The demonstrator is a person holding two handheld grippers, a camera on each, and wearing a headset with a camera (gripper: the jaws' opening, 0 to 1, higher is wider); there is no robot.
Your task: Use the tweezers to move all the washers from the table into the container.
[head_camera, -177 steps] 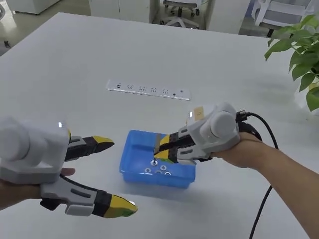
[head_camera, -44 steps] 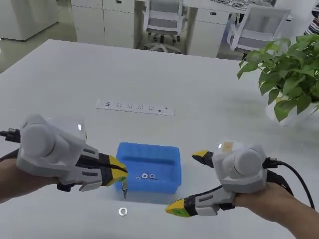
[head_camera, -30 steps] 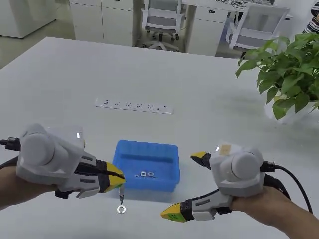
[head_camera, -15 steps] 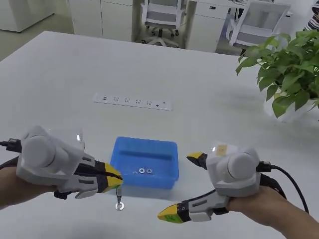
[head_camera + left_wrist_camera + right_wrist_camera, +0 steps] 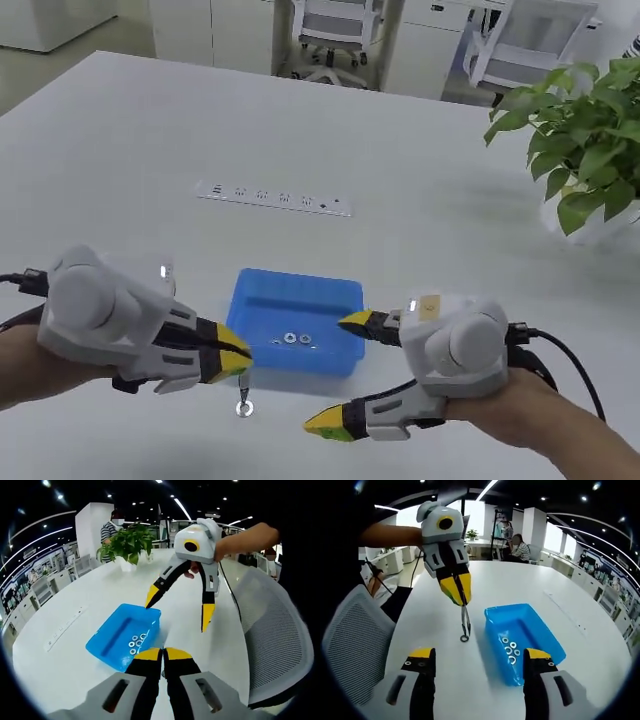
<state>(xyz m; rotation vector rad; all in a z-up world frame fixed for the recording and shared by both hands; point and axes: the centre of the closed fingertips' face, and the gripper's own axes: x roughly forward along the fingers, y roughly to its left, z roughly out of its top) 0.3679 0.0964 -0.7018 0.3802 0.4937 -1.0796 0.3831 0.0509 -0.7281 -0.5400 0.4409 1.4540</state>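
Since half a second ago my right tongs (image 5: 328,372) slid toward the blue container (image 5: 300,280), spread wide. My left tongs (image 5: 235,360) pinch the tweezers (image 5: 243,385), tips at the lone washer (image 5: 244,407) on the table (image 5: 420,240), 7 o'clock of the container. A few washers (image 5: 292,340) sit inside.

Head view: bright, even overhead light. The white surface (image 5: 150,130) reads pale grey without hard glare, and the blue container (image 5: 300,282) casts only a faint, soft-edged shadow along its near side. Focus is sharp at centre; the office chairs (image 5: 335,30) at the top edge are slightly soft.

Gripper views: strong fisheye distortion bows straight lines outward. Ceiling light strips (image 5: 182,506) (image 5: 487,487) appear as curved bright streaks on a dark ceiling. The mesh chair (image 5: 275,630) is stretched at the margin. The thin tweezers (image 5: 465,620) stay crisply resolved; distant background figures are blurred.
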